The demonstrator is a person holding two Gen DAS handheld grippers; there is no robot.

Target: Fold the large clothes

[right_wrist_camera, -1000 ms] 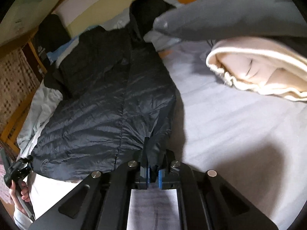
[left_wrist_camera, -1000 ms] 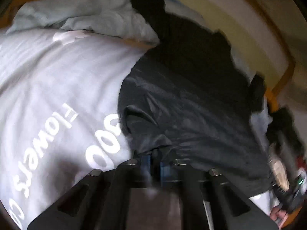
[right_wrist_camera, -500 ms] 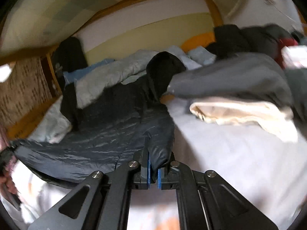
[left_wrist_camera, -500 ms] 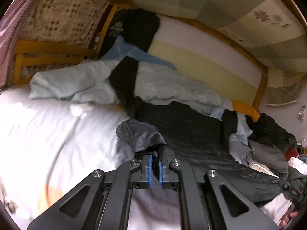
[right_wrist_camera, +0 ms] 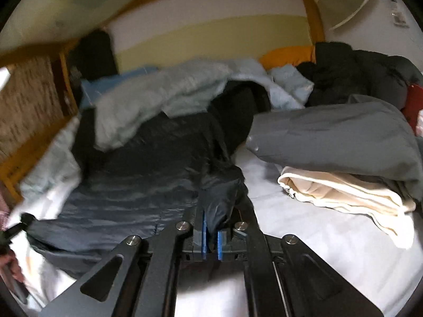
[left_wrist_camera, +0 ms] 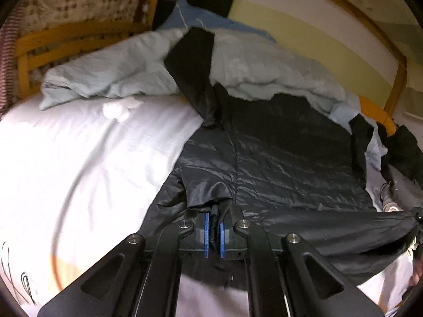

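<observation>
Left wrist view: the left gripper (left_wrist_camera: 214,231) pinches the hem corner of the dark puffer jacket (left_wrist_camera: 277,158), which lies on the bed (left_wrist_camera: 79,158), long axis running from the gripper toward the headboard (left_wrist_camera: 330,34); a second ago the view was close on the fabric, now the hem is lifted. Right wrist view: the right gripper (right_wrist_camera: 210,237) pinches the other hem corner; both hands equally near; raised likewise.
</observation>
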